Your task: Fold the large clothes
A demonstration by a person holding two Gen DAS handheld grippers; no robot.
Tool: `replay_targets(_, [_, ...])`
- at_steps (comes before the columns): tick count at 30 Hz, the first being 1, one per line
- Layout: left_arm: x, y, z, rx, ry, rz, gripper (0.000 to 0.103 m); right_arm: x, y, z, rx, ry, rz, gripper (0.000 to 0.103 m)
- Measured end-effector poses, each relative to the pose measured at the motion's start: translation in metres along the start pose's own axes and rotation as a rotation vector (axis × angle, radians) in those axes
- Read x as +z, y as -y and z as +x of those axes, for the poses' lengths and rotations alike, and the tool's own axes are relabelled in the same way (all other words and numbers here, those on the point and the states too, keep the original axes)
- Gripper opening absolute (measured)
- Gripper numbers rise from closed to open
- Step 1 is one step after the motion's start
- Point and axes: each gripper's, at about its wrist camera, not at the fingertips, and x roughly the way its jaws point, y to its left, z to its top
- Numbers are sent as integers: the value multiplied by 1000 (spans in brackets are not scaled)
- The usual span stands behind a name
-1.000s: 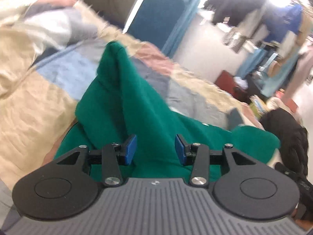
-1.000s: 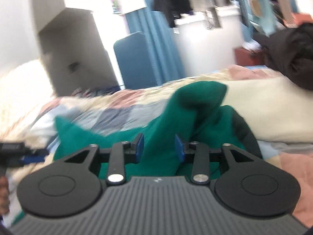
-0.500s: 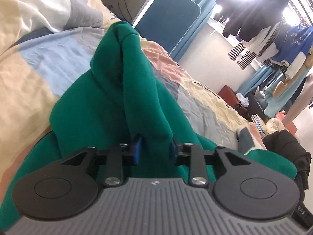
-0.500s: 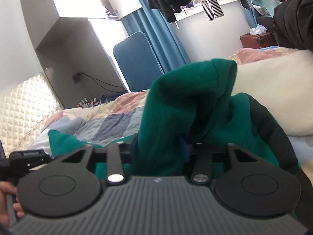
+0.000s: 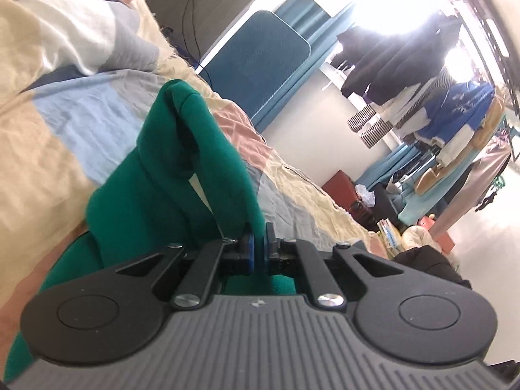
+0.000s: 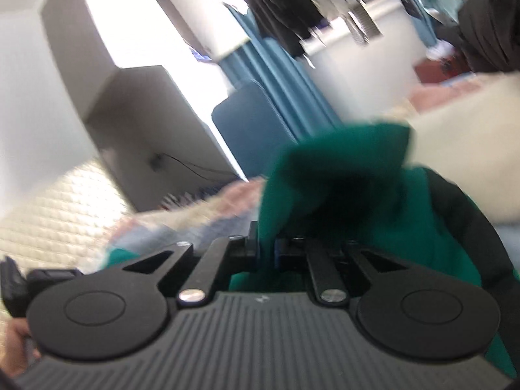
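Observation:
A large green garment [image 5: 169, 182] lies bunched on a patchwork quilt [image 5: 58, 110] on a bed. My left gripper [image 5: 258, 253] is shut on a raised fold of the green garment, which rises in a ridge ahead of the blue pads. My right gripper [image 6: 266, 247] is shut on another fold of the green garment [image 6: 341, 175], with a dark lining edge at the right. The right wrist view is blurred. The left gripper's body [image 6: 19, 282] shows at the lower left of the right wrist view.
A blue padded chair [image 5: 256, 61] stands past the bed's far edge. Clothes hang on a rack [image 5: 406, 65] by a bright window. A dark garment pile [image 5: 429, 263] and a cream pillow [image 6: 461, 162] lie at the right. A quilted headboard [image 6: 42, 214] is at the left.
Both grippers went from open around the green fabric to shut on folds of it. Both have lifted and tilted, pulling the fabric up.

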Motion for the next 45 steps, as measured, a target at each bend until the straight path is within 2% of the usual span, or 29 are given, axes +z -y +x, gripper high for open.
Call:
replay_targets(5, [-13,-7,-36,19,-33,-38,5,3,-16,-28,-13,16,-12,10])
replay_targets(10, [-28,-17,-54,59,-76,-72,6,-4,-25,-46,-83,-47,-5,10])
replay_targets(17, [-52,-14,-40,183,-126,17,6,-33,-8,-27,-229,-209,-17,10])
replay_targets(20, [-61,-13,-28,227,-146,71,6,-45,7,-17,-255,-259,22,10])
replay_targets(23, [-64,-15,-26,231,-142,75,8,-50,10,-12,-260,-277,32,10])
replay_targets(28, [-52,-6,-45,208,-127,80,18,-40,-5,-23,-260,-258,-15,15])
replay_targets(30, [-46,2,-58,221,-102,99,30,-34,-14,-31,-260,-243,-55,22])
replay_targets(35, [-31,29,-79,216,-32,250,38,-15,-34,-54,-295,-133,-152,38])
replay_targets(40, [-22,55,-55,205,-26,410,38,8,-40,-50,-274,-45,-239,38])
replay_targets(45, [-20,60,-17,208,21,518,38,17,-36,-19,-272,-39,-335,38])
